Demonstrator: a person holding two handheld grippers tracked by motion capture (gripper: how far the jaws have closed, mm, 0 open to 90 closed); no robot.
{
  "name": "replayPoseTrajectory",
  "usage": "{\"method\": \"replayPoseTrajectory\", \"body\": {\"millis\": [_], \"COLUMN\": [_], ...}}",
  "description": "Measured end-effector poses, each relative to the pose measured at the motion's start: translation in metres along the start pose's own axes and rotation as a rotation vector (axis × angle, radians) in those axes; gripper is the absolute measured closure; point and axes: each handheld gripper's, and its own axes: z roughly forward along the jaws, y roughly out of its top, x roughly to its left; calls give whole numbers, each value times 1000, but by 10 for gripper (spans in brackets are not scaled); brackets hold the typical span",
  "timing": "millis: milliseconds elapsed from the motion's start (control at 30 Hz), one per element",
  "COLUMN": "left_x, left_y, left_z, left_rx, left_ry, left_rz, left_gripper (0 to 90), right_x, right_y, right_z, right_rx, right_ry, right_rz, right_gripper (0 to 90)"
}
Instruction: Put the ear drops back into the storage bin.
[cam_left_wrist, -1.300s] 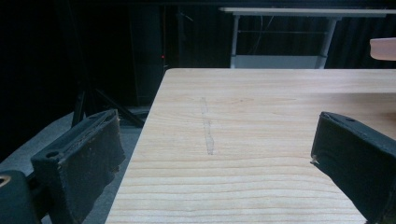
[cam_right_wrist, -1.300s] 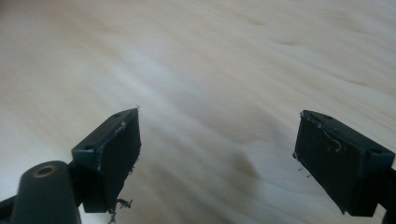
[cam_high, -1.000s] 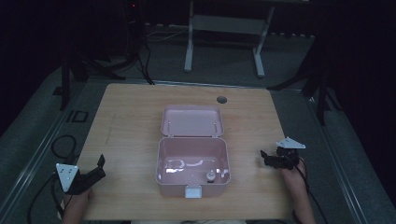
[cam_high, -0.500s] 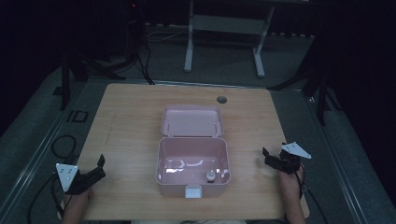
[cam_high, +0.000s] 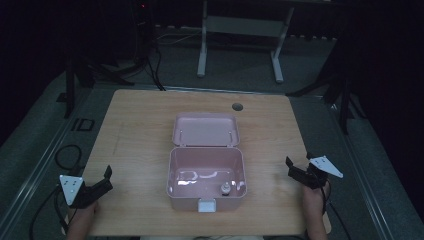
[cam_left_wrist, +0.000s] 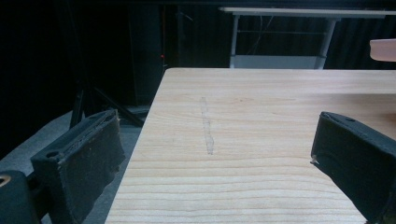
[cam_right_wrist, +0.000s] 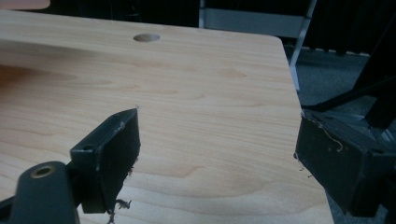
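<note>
- A pink box (cam_high: 207, 172) sits near the middle of the wooden table (cam_high: 140, 130), toward the person's edge, with its lid (cam_high: 205, 129) thrown back flat on the far side.
- Inside the box, by its near right corner, stands a small pale knobbed thing (cam_high: 226, 188); I cannot tell what it is.
- A white latch tab (cam_high: 206, 205) hangs at the middle of the box's near wall.
- The left gripper (cam_high: 105, 179) waits well to the left of the box, at the table's near left corner, jaws spread wide and holding nothing.
- From the left gripper view, bare wood lies between those jaws, the table's left edge runs just beside the left one, and a sliver of the pink box shows at the far right.
- The right gripper (cam_high: 291, 167) hovers to the right of the box, apart from it, jaws likewise wide apart and empty.
- In the right gripper view its right jaw hangs past the table's right edge, over the floor.
- Beyond the box's lid, near the far edge, is a round hole (cam_high: 237, 106) in the tabletop.
- Open wood lies on both sides of the box, between it and each gripper.
</note>
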Motion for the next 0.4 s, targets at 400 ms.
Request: {"method": "replayPoseTrajectory", "body": {"millis": [400], "left_x": [0], "left_y": [0], "left_z": [0], "left_rx": [1], "left_ry": [2], "left_rz": [0], "left_gripper": [24], "right_x": [4], "right_y": [-1], "right_z": [4], "right_rx": [29], "right_ry": [5], "right_rz": [-32], "right_gripper": [135]}}
